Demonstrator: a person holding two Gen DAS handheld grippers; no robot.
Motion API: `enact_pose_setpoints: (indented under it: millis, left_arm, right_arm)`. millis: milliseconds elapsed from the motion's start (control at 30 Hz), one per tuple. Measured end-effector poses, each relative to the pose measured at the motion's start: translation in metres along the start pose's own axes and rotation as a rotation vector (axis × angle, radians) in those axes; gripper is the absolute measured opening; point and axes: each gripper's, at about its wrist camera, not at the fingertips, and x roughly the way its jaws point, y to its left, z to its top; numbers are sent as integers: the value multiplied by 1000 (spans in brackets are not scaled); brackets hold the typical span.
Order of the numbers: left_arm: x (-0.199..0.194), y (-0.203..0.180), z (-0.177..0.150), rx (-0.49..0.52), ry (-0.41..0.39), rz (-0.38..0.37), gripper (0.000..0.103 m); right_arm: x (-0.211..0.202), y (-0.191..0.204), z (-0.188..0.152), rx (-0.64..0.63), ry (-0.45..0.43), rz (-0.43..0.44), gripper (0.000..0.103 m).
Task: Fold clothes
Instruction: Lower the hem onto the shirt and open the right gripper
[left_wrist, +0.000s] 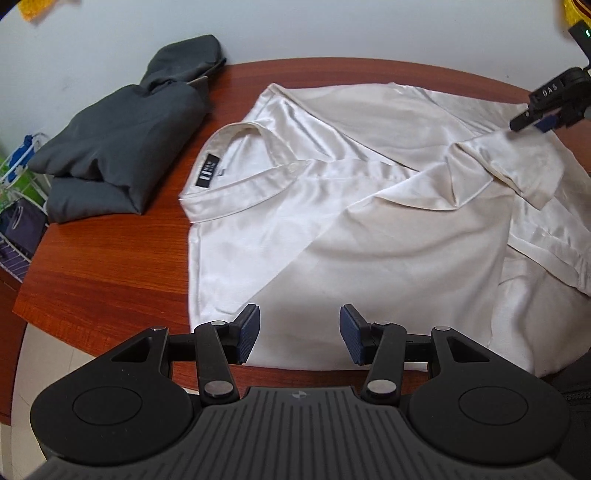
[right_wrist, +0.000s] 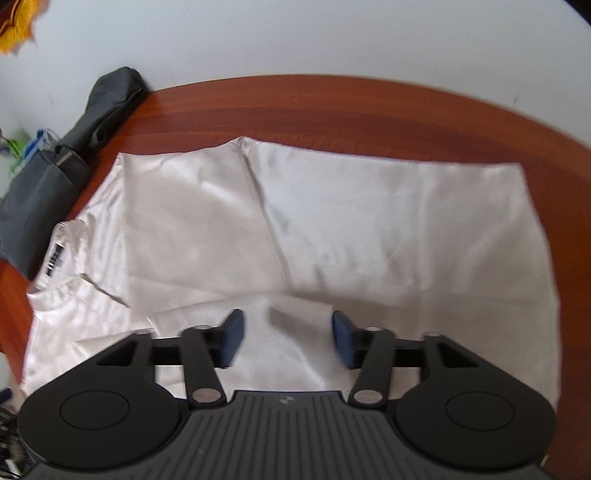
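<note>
Left wrist view: I see the grey garment (left_wrist: 118, 147) folded, the white shirt (left_wrist: 351, 229) seemingly half-folded, both the left gripper (left_wrist: 299, 334) and the right gripper (right_wrist: 287, 338) apart, empty.

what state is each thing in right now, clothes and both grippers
white shirt: spread on the table, a sleeve folded in over the body, not fully folded
grey garment: folded, lying beside the shirt's collar
left gripper: open, nothing between its pads
right gripper: open over the folded-in sleeve, not gripping it

shirt (left_wrist: 369, 221): glossy satin cloth | table (left_wrist: 110, 266): smooth wood
</note>
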Motion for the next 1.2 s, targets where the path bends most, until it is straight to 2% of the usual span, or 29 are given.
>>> enact_pose_setpoints:
  millis: [100,233,567,767,833,1000,1100,1167,1200]
  left_arm:
    - [1,-2,3,16,0,-7,52]
    - [4,-3,6,41,5,-21,52]
    - [13,-4,7,73,28,-68,52]
    - [16,-6,7,96,43,-78,53]
    - [16,-6,7,100,46,-78,53]
    - [17,-4,7,96,53,-77,53]
    - [19,-2,7,87,58,-76,53]
    - [20,-1,6,81,62,-76,53]
    - [20,0,6,82,65,-80,53]
  right_arm:
    - [-8,-2,3,-43,-18,-39,73]
    - [-20,-3,0,-130,-25,-34,73]
    - [-35,6,-42,-288,5,36,73]
    - [-24,15,-66,-332,42,56,72]
    - [-9,23,-73,-346,52,57,72]
    - [4,32,-81,-398,59,37,71]
    - [12,33,-81,-405,63,36,64]
    - [13,31,-81,-402,67,43,40]
    - [13,30,-81,-401,70,46,38]
